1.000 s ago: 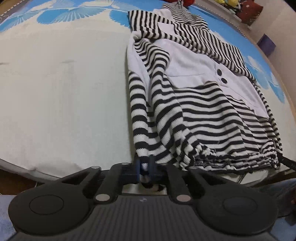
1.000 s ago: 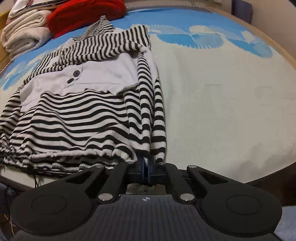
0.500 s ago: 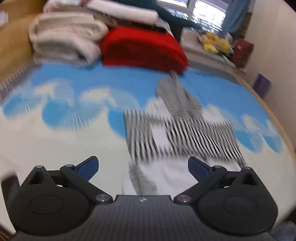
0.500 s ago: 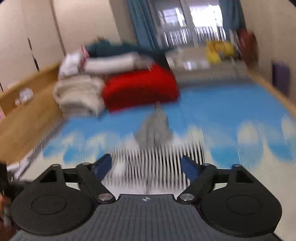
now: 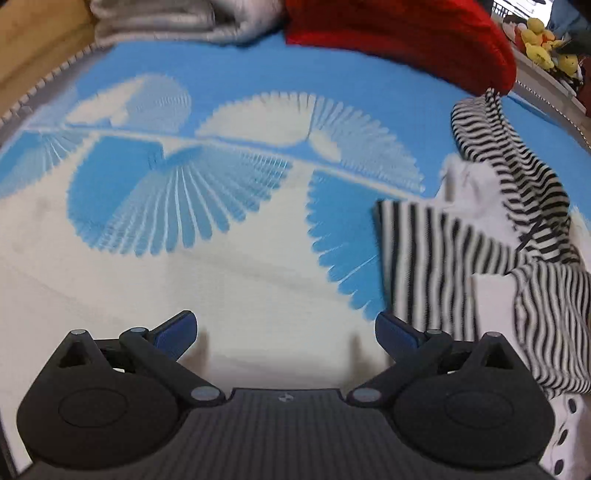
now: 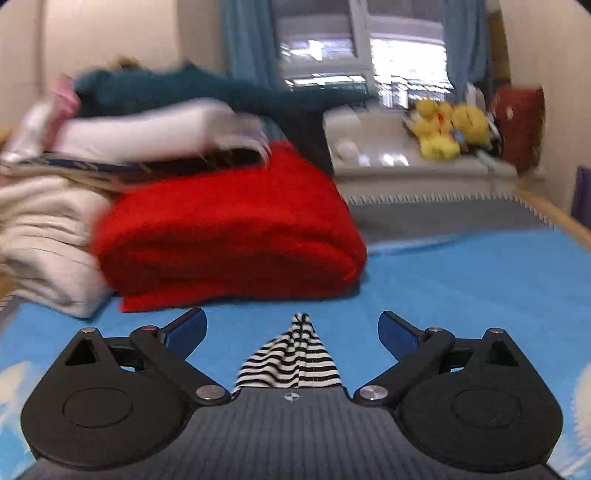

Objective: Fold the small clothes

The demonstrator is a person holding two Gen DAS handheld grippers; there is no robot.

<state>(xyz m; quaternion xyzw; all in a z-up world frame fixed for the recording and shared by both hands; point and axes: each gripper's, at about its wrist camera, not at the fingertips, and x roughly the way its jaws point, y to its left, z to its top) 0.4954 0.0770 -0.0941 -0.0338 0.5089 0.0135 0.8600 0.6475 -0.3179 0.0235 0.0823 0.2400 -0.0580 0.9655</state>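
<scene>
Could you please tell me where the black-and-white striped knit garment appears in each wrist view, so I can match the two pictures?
Left wrist view: the black-and-white striped knit garment lies along the right side, on the blue-and-white patterned bed cover.
Right wrist view: only its pointed striped tip shows, bottom centre, just above the camera housing.
Shared landmark: the folded red blanket, top right in the left view, centre in the right.

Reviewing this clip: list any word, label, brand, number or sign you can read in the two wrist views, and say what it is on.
No readable words or numbers in either view.
Small round emblem on the left gripper body: a mark only, no letters.
The same emblem on the right gripper body: no letters.
Red object by the window: pale marks too blurred to read.
Striped garment, red blanket, blue-and-white bedspread: no text visible.
</scene>
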